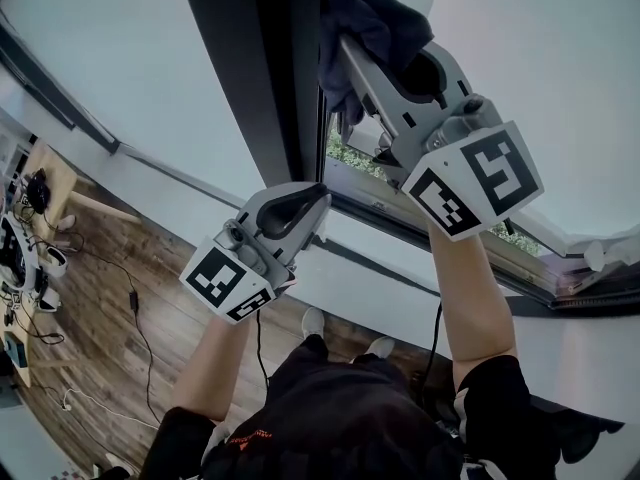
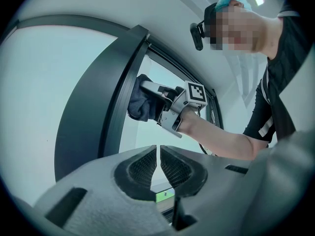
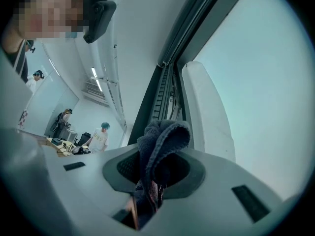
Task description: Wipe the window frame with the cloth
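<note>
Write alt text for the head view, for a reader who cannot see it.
The right gripper holds a dark cloth up against the dark window frame. The left gripper, shut and empty, sits lower near the frame's bottom rail. The person's arms reach up from below, over a wooden floor.

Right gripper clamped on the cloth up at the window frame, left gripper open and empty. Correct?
No. The left gripper is shut, not open: the left gripper view shows its jaws together, nothing between them. The rest holds: right gripper clamped on the cloth at the window frame.
</note>
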Available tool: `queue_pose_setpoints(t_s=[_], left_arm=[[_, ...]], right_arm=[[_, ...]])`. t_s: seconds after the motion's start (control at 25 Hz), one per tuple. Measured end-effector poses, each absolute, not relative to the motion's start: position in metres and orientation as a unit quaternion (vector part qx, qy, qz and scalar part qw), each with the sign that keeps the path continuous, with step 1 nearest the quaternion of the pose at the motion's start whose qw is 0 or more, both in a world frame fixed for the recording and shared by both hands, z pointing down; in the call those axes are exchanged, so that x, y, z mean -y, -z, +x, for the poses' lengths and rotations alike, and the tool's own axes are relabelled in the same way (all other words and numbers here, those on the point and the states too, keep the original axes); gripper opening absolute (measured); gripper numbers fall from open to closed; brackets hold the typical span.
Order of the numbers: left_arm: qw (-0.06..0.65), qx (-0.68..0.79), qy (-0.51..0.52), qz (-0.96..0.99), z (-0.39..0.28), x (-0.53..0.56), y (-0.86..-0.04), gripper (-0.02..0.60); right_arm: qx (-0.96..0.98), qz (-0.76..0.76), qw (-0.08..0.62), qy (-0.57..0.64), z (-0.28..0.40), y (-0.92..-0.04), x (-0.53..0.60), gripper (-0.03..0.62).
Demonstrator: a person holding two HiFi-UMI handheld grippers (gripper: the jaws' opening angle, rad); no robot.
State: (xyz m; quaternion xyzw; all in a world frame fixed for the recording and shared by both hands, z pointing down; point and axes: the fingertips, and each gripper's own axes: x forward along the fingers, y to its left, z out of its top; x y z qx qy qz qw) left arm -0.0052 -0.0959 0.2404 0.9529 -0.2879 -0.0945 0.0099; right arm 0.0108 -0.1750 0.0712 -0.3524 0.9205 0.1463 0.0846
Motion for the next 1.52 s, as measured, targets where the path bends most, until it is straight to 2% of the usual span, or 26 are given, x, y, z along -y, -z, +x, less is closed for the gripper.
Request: queue_pose_setpoints(t_s=[1.52], left_arm=[[0.081, 0.31, 0.072, 0.945, -0.014, 0.101, -0.308, 0.037]], right_arm=[[-0.935, -0.349, 0.035, -0.049, 0.006, -0.207, 0.19, 0.081]])
